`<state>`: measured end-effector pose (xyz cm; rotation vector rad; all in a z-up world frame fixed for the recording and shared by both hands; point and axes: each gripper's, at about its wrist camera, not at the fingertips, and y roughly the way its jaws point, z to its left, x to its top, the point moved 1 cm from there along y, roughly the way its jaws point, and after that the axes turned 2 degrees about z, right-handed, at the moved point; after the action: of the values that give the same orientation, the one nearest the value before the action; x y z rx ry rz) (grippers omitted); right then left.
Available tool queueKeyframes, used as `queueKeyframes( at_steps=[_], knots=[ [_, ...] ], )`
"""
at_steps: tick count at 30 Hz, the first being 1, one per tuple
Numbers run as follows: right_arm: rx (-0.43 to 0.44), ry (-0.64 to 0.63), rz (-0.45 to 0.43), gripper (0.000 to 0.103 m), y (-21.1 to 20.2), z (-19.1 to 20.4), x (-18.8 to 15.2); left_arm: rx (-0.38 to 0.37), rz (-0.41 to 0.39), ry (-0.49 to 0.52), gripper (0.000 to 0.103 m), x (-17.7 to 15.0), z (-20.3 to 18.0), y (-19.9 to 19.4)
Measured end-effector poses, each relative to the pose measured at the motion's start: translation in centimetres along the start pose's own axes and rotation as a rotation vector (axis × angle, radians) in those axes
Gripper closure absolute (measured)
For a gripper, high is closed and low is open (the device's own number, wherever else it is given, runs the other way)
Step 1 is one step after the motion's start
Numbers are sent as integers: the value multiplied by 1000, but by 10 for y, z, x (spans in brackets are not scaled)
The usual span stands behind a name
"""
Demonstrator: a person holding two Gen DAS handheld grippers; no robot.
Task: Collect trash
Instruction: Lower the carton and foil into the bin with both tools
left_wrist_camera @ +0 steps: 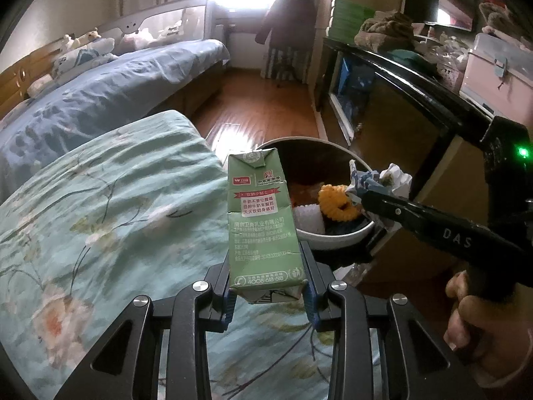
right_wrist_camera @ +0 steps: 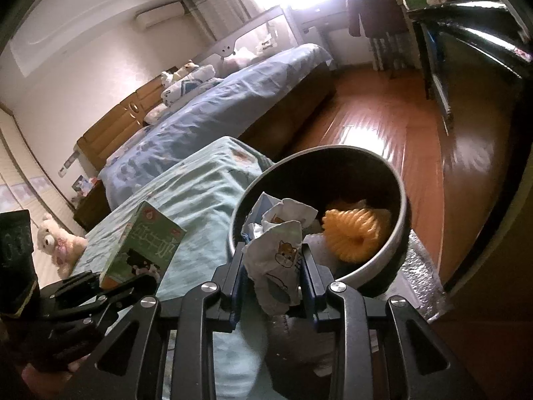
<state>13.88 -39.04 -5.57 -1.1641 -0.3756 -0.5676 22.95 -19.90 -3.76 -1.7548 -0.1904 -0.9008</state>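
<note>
My left gripper (left_wrist_camera: 270, 271) is shut on a green milk carton (left_wrist_camera: 260, 216), held upright over the edge of the bed, just left of the round trash bin (left_wrist_camera: 336, 238). The same carton (right_wrist_camera: 143, 245) shows at lower left in the right wrist view, with the left gripper (right_wrist_camera: 128, 283) below it. My right gripper (right_wrist_camera: 271, 266) is shut on a crumpled white wrapper (right_wrist_camera: 283, 260) with a cartoon print, right at the bin's (right_wrist_camera: 401, 206) near rim. In the left wrist view that wrapper (left_wrist_camera: 383, 181) hangs over the bin's right rim. A yellow ribbed ring (right_wrist_camera: 354, 236) and white scraps lie inside the bin.
The bed with a teal flowered cover (left_wrist_camera: 110, 206) fills the left; a blue-covered bed (left_wrist_camera: 110, 96) lies beyond. Wooden floor (left_wrist_camera: 263, 106) runs to the window. A dark cabinet (left_wrist_camera: 416, 76) with clutter on top stands at right. A plush bear (right_wrist_camera: 58, 241) sits at far left.
</note>
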Motion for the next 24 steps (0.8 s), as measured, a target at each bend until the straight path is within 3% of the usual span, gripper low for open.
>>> queueKeyframes(
  at_steps=[24],
  knots=[
    [-31, -5, 19, 74, 15, -18, 22, 10, 18, 31, 71, 23, -21, 28]
  ],
)
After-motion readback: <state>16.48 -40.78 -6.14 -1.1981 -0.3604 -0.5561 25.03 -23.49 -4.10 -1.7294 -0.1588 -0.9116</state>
